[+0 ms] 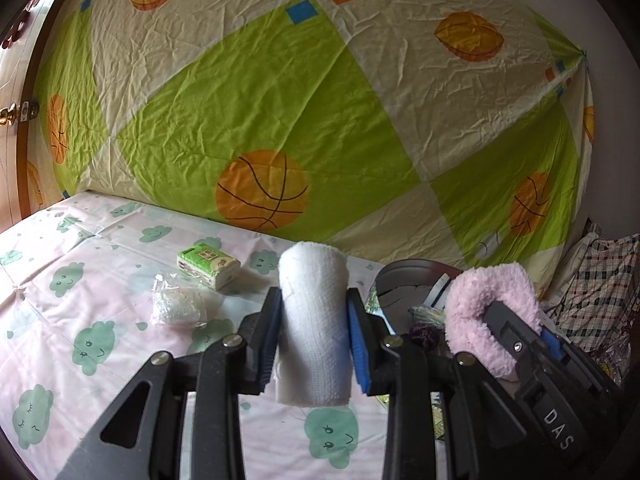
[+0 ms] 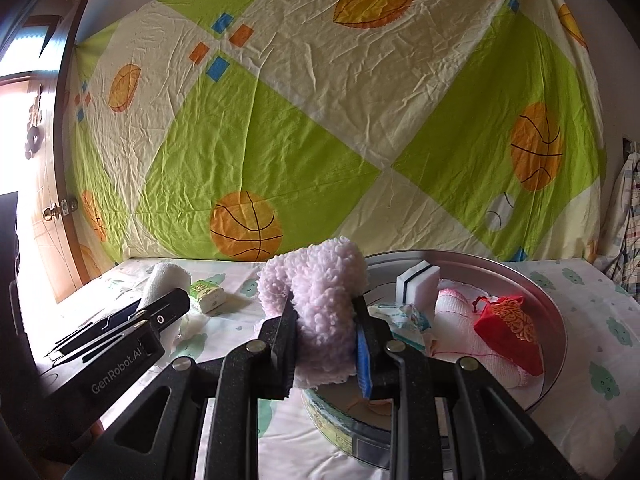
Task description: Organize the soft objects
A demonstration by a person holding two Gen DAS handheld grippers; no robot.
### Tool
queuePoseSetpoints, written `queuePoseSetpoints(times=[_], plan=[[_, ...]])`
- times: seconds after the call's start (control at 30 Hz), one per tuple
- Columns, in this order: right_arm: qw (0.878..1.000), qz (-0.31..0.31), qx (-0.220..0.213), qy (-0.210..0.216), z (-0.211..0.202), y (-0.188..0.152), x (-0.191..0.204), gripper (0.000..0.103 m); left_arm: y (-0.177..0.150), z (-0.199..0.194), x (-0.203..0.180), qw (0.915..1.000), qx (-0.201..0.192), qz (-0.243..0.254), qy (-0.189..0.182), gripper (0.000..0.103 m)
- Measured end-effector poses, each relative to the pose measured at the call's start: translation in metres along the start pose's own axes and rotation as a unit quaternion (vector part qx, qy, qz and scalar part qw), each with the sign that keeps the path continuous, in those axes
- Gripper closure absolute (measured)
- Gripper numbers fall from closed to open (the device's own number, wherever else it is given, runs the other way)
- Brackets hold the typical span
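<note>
A: What does the left gripper [image 1: 314,322] hold?
B: Its jaws pinch a rolled white towel [image 1: 313,320], upright above the bed sheet [image 1: 60,312].
A: And the right gripper [image 2: 326,336]?
B: It clamps a pink fluffy cloth [image 2: 320,308] over the round tin [image 2: 556,312], whose sponge [image 2: 418,284] sits at one o'clock.

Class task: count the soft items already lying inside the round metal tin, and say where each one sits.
4 visible: a white sponge at the back of the tin, a red pouch on the right, a white knitted cloth under it, a wipes packet front-left. The claw-held pink fleece may hide more.
</note>
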State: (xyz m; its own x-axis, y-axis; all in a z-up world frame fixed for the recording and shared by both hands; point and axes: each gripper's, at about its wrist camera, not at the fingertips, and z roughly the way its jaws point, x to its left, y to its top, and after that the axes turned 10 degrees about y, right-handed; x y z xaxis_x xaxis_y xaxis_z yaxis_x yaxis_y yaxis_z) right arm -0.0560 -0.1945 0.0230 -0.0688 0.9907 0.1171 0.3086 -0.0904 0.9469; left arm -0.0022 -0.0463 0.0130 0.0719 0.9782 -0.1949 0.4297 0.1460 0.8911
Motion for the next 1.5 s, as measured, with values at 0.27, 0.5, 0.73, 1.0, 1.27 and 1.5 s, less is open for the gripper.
queuePoseSetpoints(times=[0.27,0.5,0.73,1.0,1.27,1.5], plan=[[1.0,0.007,-0.011,-0.008,-0.012,0.006,-0.021,0.077,-0.002,-0.003,-0.026,0.9999,0.0,0.008,-0.011,0.073],[1.0,0.006,-0.015,-0.016,-0.02,0.009,-0.039,0.077,0.001,-0.007,-0.048,0.9997,-0.003,0.015,-0.021,0.073],[0.999,0.016,-0.018,-0.029,-0.026,0.012,-0.061,0.077,-0.001,-0.007,-0.073,0.9991,-0.001,0.021,-0.037,0.073],[0.999,0.019,-0.017,-0.046,-0.028,0.014,-0.084,0.077,-0.002,-0.007,-0.101,0.998,0.002,0.034,-0.053,0.073],[0.998,0.016,-0.014,-0.061,-0.029,0.016,-0.102,0.077,-0.006,-0.004,-0.126,0.9967,0.005,0.046,-0.067,0.073],[0.997,0.018,-0.009,-0.077,-0.028,0.018,-0.119,0.077,-0.011,0.001,-0.144,0.9955,0.014,0.058,-0.073,0.073]])
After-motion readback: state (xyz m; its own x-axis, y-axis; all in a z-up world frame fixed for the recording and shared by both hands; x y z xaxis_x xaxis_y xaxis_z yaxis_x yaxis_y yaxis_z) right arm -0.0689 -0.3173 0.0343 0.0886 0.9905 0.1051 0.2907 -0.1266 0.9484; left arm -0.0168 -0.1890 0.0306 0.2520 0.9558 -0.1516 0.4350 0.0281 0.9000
